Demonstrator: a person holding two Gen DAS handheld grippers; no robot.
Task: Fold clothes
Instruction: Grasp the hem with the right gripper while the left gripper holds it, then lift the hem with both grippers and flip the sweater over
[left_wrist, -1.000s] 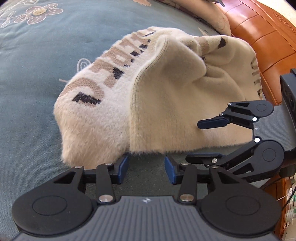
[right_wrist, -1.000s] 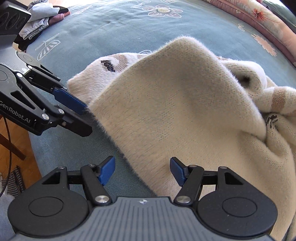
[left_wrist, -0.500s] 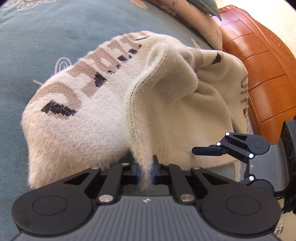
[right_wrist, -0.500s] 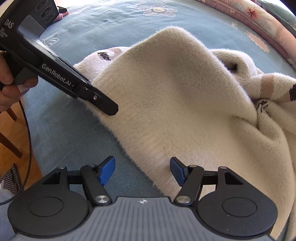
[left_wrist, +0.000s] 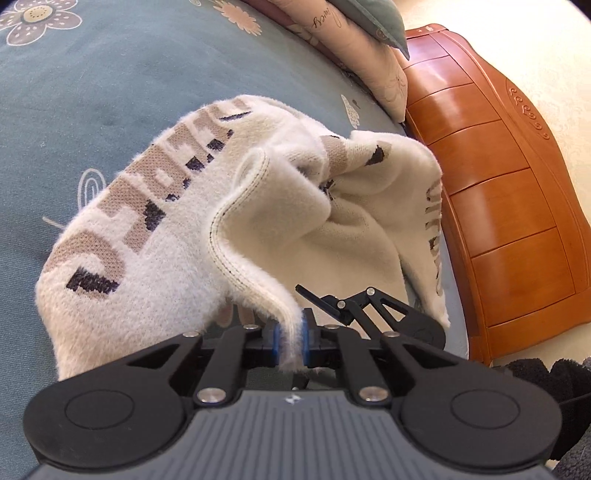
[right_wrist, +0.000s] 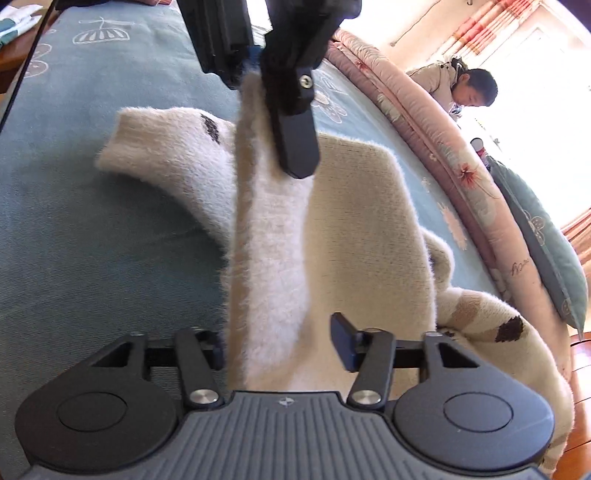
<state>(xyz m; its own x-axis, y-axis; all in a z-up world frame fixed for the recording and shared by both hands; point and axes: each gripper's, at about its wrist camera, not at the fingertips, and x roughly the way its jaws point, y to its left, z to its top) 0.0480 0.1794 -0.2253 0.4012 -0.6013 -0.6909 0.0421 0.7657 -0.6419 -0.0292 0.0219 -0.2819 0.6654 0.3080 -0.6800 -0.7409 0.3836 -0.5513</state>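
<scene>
The fuzzy cream sweater (left_wrist: 177, 236) lies crumpled on the blue floral bedspread (left_wrist: 92, 81), soft and limp by the look of it, light enough for one pinch to lift a corner, yet thick-piled, so I judge it will sag and drag rather than hold any shape; the stitched hem is the sensible place to take hold, since the pile elsewhere would likely slip between pads.

In the left wrist view the left gripper (left_wrist: 290, 338) is clenched on that hem, a strip of cream knit pressed between its blue pads; the bulk of the sweater spreads from 10 o'clock to 1 o'clock ahead of it, lettering at 10 o'clock, a bunched fold at 12 o'clock, and the wooden dresser (left_wrist: 509, 206) at 2 o'clock.

In the right wrist view the right gripper (right_wrist: 280, 345) stands released, jaws wide apart; a raised band of the sweater (right_wrist: 273, 258) runs between them toward 12 o'clock, where the left gripper (right_wrist: 255, 70) hangs pinching it; a flat panel lies at 1 o'clock, a sleeve at 10 o'clock; the fabric sits within the jaws but is not gripped.
</scene>
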